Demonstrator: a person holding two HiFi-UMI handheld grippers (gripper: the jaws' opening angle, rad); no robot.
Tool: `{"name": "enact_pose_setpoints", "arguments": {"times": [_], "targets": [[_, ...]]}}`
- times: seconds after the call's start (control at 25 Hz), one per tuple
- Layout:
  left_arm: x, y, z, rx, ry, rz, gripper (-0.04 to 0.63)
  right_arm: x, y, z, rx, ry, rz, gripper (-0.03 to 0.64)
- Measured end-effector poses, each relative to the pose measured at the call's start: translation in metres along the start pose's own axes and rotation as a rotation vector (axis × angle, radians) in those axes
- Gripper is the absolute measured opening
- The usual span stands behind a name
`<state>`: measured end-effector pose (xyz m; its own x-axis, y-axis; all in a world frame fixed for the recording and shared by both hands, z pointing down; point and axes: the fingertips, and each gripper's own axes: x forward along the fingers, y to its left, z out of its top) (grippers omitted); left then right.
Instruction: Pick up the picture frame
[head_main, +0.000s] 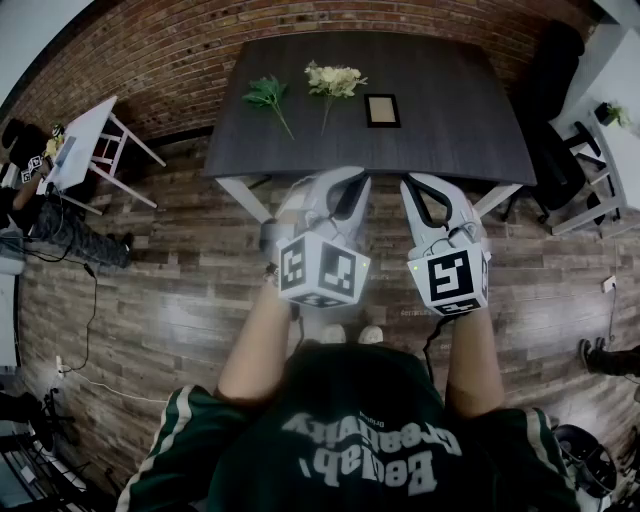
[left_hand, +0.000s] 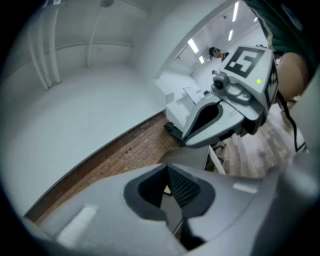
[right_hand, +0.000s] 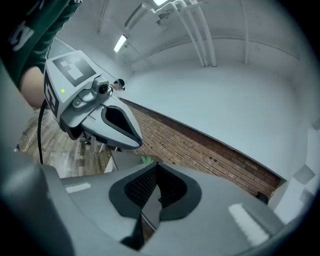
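Picture frame (head_main: 382, 110) lies flat on the table (head_main: 470, 120), far ahead and midway between the grippers. Left gripper (head_main: 348, 183) and right gripper (head_main: 417, 186) both have jaws pressed together, empty.

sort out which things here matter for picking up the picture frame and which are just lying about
For the job: picture frame, flat on the dark table; left gripper and right gripper, both shut, empty, short of the table.

Lying about: green leafy sprig; cream flower bunch; white side table.
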<state>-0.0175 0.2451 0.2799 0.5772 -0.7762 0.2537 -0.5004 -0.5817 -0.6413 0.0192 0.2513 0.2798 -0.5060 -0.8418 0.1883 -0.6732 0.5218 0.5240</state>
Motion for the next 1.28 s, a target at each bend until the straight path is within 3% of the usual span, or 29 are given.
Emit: {"name": "enact_pose_setpoints", "arguments": {"times": [1.28], "targets": [[-0.015, 0.013, -0.007, 0.007, -0.019, 0.002, 0.002, 0.008, 0.014, 0.016, -0.012, -0.013, 0.007, 0.006]]}}
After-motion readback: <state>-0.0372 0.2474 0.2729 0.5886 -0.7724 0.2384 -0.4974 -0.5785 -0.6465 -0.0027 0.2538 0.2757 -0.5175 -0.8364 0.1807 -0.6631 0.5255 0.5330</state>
